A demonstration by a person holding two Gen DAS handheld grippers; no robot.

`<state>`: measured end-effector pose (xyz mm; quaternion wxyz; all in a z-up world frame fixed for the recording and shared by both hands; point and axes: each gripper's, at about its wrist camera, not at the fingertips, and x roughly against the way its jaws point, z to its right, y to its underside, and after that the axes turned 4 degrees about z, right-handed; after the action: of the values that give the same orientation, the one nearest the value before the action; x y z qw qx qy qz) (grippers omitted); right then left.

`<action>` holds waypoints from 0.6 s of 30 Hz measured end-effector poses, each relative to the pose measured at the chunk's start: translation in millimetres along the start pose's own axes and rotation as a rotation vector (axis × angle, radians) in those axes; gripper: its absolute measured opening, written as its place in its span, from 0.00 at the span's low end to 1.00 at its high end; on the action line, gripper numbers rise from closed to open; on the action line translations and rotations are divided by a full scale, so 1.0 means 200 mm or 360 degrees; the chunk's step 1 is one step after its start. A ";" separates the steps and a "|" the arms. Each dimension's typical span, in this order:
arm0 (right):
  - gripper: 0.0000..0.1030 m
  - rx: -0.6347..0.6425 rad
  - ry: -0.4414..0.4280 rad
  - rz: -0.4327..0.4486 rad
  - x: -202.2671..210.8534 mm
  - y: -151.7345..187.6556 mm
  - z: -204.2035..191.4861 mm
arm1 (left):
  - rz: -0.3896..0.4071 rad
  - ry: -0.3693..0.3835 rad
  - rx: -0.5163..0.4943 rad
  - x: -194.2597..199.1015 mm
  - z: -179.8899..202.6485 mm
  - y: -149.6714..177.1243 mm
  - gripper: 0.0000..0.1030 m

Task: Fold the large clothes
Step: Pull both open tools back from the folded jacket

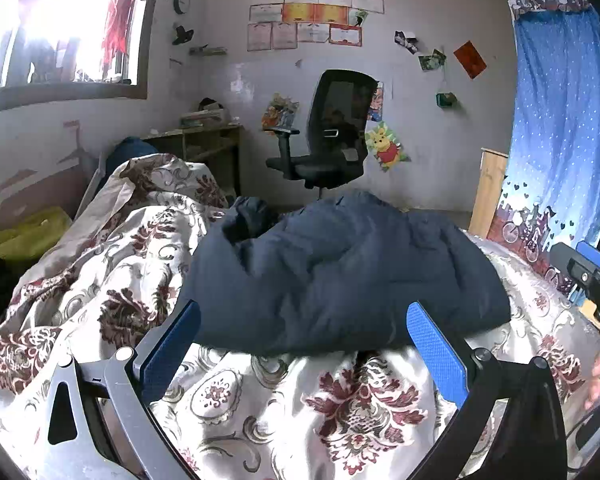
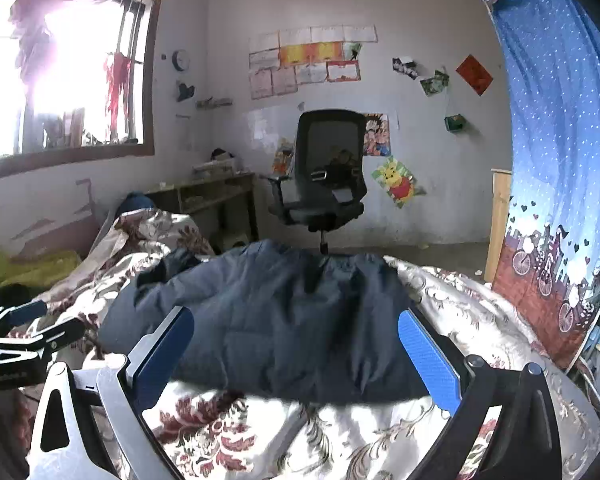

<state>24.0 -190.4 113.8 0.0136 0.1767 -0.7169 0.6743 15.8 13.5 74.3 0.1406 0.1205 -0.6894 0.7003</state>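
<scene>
On bed, ahead of you: navy padded jacket bunched, sleeves hidden. Your left claw apart, empty; right claw apart, empty. Wall certificates unreadable.

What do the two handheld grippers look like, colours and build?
Both match. The left gripper has two flat rectangular fingers faced with bright blue dimpled pads, on silver-grey and black metal linkage arms with round pivot bolts and triangular cut-outs. The right gripper is built the same, with blue pads. No cables or sleeves are clearly visible.
</scene>
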 end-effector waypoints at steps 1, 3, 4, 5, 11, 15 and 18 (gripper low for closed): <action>1.00 0.0004 -0.0005 -0.0011 0.00 0.02 0.00 | -0.0005 -0.0007 -0.0004 0.00 0.00 0.01 0.98; 1.00 0.0015 -0.0013 -0.0029 -0.01 0.05 -0.02 | -0.0018 -0.0029 -0.0021 -0.01 0.00 0.05 0.98; 1.00 0.0025 -0.0019 -0.0039 -0.01 0.07 -0.03 | -0.0028 -0.0039 -0.0023 -0.02 -0.01 0.07 0.98; 1.00 0.0033 -0.0024 -0.0049 -0.02 0.09 -0.04 | -0.0039 -0.0042 -0.0021 -0.02 -0.01 0.09 0.98; 1.00 0.0043 -0.0043 -0.0098 -0.04 0.16 -0.06 | -0.0079 -0.0048 0.0025 -0.04 -0.02 0.13 0.98; 1.00 0.0030 -0.0053 -0.0140 -0.06 0.20 -0.07 | -0.0076 -0.0052 0.0028 -0.03 -0.03 0.14 0.98; 1.00 0.0031 -0.0045 -0.0159 -0.08 0.21 -0.08 | -0.0085 -0.0057 0.0019 -0.03 -0.02 0.14 0.98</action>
<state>23.5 -170.9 71.6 0.0354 0.2221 -0.7006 0.6772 11.3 17.5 45.1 0.1459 0.1522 -0.6841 0.6982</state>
